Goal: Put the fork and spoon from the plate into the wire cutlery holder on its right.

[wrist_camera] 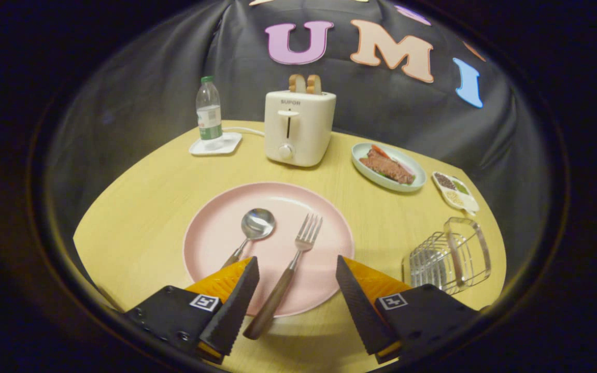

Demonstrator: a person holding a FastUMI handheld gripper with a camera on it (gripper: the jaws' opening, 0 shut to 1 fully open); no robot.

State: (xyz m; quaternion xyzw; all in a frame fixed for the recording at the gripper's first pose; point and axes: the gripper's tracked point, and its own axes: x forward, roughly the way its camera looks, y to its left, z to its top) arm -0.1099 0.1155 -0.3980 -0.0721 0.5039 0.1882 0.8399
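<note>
The gripper (297, 265) has ridged wedge fingers and square-marker tags.

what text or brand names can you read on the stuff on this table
"SUPOR": on the front of the white toaster, above its lever slot.
Water bottle: its label print is too small to read.
Square coded tags on the open tongs, which straddle the fork handle: patterns, no words.
</note>
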